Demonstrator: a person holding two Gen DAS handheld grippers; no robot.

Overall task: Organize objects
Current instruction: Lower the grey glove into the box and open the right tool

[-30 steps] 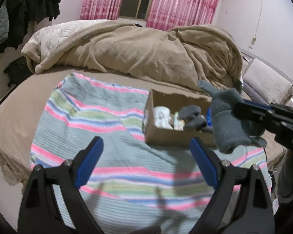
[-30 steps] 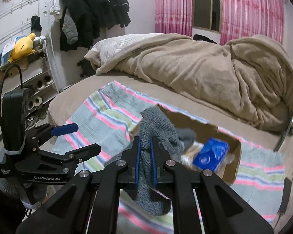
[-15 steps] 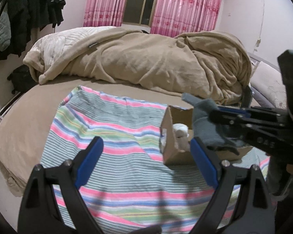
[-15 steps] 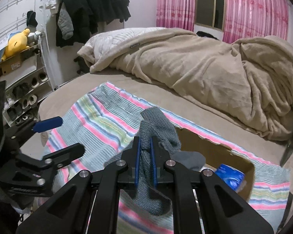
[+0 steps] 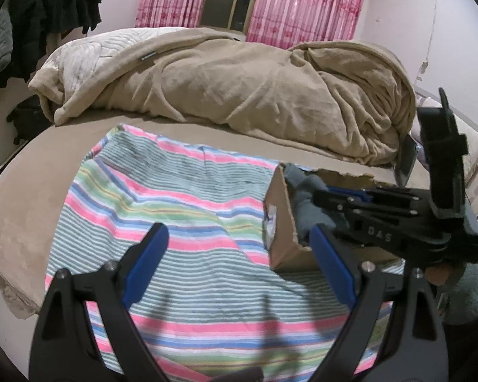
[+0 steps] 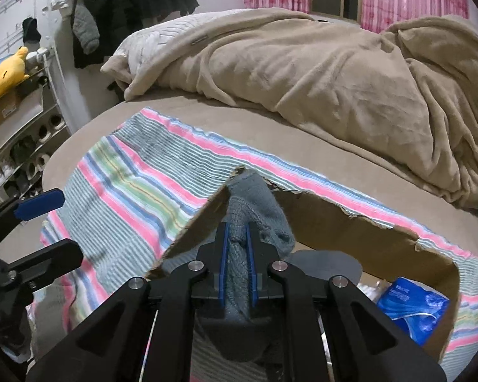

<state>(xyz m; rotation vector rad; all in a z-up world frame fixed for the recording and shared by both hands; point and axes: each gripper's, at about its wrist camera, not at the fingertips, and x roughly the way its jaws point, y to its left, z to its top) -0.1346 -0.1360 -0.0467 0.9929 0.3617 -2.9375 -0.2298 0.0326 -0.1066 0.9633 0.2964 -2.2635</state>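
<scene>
My right gripper (image 6: 237,238) is shut on a grey knitted sock (image 6: 255,203) and holds it over the left end of an open cardboard box (image 6: 360,222). In the left wrist view the right gripper (image 5: 337,195) reaches in from the right with the sock (image 5: 306,197) inside the box (image 5: 280,235). A blue packet (image 6: 411,308) lies in the box at the right. My left gripper (image 5: 239,261) is open and empty above the striped cloth (image 5: 175,197), left of the box. It also shows in the right wrist view (image 6: 44,219).
The box stands on the striped cloth (image 6: 137,187) spread on a round bed (image 5: 32,191). A beige blanket (image 5: 239,86) is heaped behind. A shoe rack (image 6: 22,146) and hanging dark coats (image 6: 127,3) stand at the left wall.
My right gripper has moved down and forward, bringing the sock from above the box into its left end. The left gripper has shifted left, away from the box, still open.
</scene>
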